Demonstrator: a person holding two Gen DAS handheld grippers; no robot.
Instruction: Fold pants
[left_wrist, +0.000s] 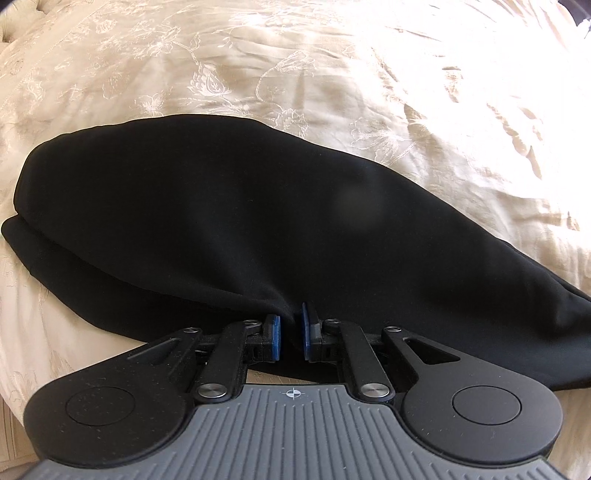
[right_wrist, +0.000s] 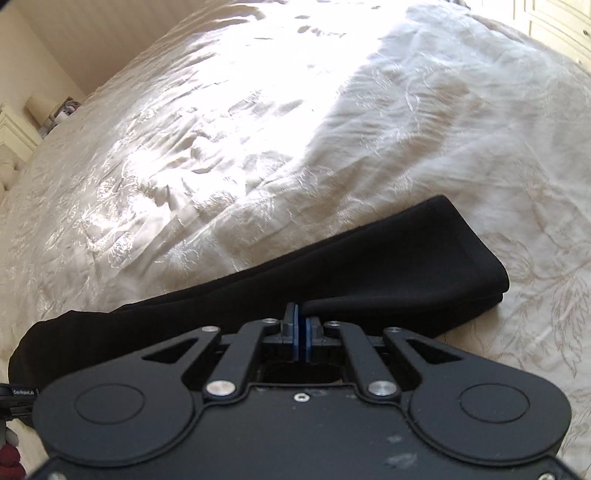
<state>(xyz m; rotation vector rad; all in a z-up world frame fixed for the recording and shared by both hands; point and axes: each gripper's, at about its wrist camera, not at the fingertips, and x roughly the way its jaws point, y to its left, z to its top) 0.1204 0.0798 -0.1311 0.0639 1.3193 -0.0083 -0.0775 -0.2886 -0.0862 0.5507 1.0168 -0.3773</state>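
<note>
Pants (left_wrist: 258, 206) pinched between both grippers' fingers (left_wrist: 275, 334), on bedspread (left_wrist: 369, 74).

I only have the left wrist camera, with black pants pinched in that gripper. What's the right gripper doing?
Observer: The right gripper is shut, pinching the near edge of the pants.
Operator: How does the fabric lie on that side?
Observer: To the gripper's right the pants end in a squared corner with stacked layers, lying on the bedspread.
Operator: Anything beside the bed?
Observer: A lamp stands next to the bed, at the far left edge of the right wrist view.
</note>
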